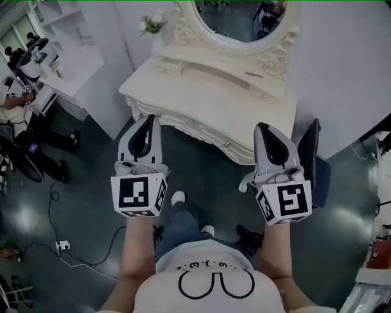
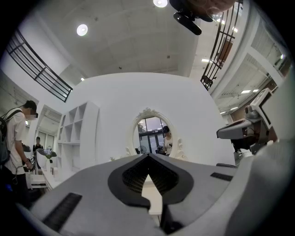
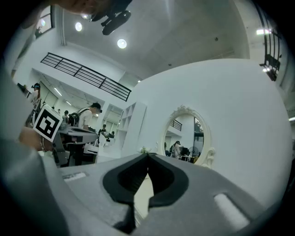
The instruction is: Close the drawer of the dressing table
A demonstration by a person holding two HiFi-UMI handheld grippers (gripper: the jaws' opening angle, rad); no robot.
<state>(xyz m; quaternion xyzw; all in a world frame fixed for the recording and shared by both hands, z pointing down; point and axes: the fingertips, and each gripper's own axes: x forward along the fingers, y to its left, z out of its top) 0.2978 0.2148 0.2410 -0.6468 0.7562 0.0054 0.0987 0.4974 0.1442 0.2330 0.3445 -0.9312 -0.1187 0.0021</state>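
Note:
The cream dressing table (image 1: 201, 92) stands ahead of me, its oval mirror (image 1: 241, 18) at the back. Drawer fronts with small knobs (image 1: 227, 144) run under its front edge; from above I cannot tell whether one stands out. My left gripper (image 1: 149, 118) hovers just before the table's left front, shut with nothing in it. My right gripper (image 1: 263, 126) is held by the table's right front corner, also shut and empty. In the left gripper view the mirror (image 2: 150, 133) lies straight beyond the left gripper (image 2: 148, 155). In the right gripper view the mirror (image 3: 186, 138) stands beyond the right gripper (image 3: 148, 155).
A dark chair (image 1: 314, 160) stands right of the table, close to my right gripper. A vase of flowers (image 1: 153, 24) sits on the table's back left corner. White shelving (image 1: 67, 67) and seated people (image 1: 15, 116) are at the left. A cable with a power strip (image 1: 61, 246) lies on the floor.

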